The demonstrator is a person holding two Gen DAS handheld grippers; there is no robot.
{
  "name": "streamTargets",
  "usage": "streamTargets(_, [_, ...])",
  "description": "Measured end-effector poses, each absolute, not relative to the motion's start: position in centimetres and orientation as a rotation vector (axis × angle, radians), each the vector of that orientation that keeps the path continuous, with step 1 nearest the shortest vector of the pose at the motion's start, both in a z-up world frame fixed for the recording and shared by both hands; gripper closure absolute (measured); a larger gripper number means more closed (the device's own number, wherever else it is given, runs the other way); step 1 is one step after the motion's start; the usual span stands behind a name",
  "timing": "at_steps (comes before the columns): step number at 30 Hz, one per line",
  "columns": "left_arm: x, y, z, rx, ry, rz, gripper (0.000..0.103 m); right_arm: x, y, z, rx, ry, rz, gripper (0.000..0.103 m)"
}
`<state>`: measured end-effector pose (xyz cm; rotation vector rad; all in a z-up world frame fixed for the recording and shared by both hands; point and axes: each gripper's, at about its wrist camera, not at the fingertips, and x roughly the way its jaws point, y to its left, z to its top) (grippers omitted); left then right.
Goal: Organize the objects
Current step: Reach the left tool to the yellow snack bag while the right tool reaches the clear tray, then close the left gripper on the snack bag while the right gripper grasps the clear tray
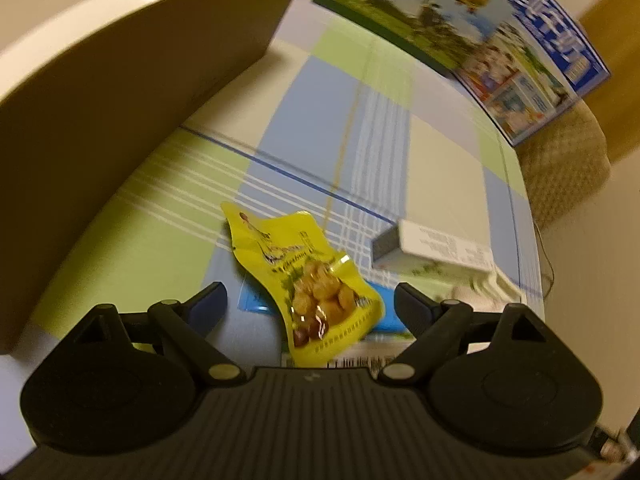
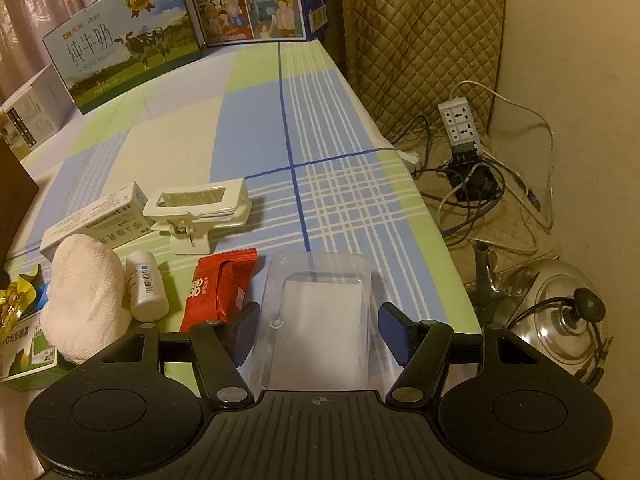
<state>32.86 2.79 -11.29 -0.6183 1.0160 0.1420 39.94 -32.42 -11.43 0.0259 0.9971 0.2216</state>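
Note:
In the left wrist view a yellow snack packet (image 1: pixel 312 280) lies on the checked tablecloth (image 1: pixel 360 120), partly on a blue packet (image 1: pixel 256 302). My left gripper (image 1: pixel 312 306) stands open around the yellow packet, and its pads do not touch it. In the right wrist view a clear plastic box (image 2: pixel 320 312) with a white sheet inside rests on the cloth near the table's right edge. My right gripper (image 2: pixel 320 330) is shut on that box, a pad against each long side. Left of it lie a red packet (image 2: pixel 216 288), a white bottle (image 2: pixel 146 288) and a white cloth bundle (image 2: pixel 84 308).
A brown cardboard box (image 1: pixel 120 100) stands close on the left. A white carton (image 2: pixel 96 220) and a white clip (image 2: pixel 200 208) lie mid-table. Milk cartons (image 2: pixel 124 52) stand at the far end. On the floor to the right are a power strip (image 2: pixel 460 120), cables and a steel kettle (image 2: pixel 560 320).

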Motion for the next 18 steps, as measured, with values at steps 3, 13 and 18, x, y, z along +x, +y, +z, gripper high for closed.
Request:
streamTargets(3, [33.8,3.1,-12.0,-0.622,1.033,0.181,0.017,40.2,-32.5,-11.6,0.02,0.994,0.23,0.04])
streamTargets(13, [34.9,1.7,-12.3,-0.457,1.03,0.207,0.063,40.2,-31.8,-11.7,-0.056,0.983,0.269,0.047])
streamTargets(18, [34.6,1.6,-12.2,-0.443,1.024,0.19,0.073,40.2,-32.0,-11.8,-0.064,0.98,0.29,0.048])
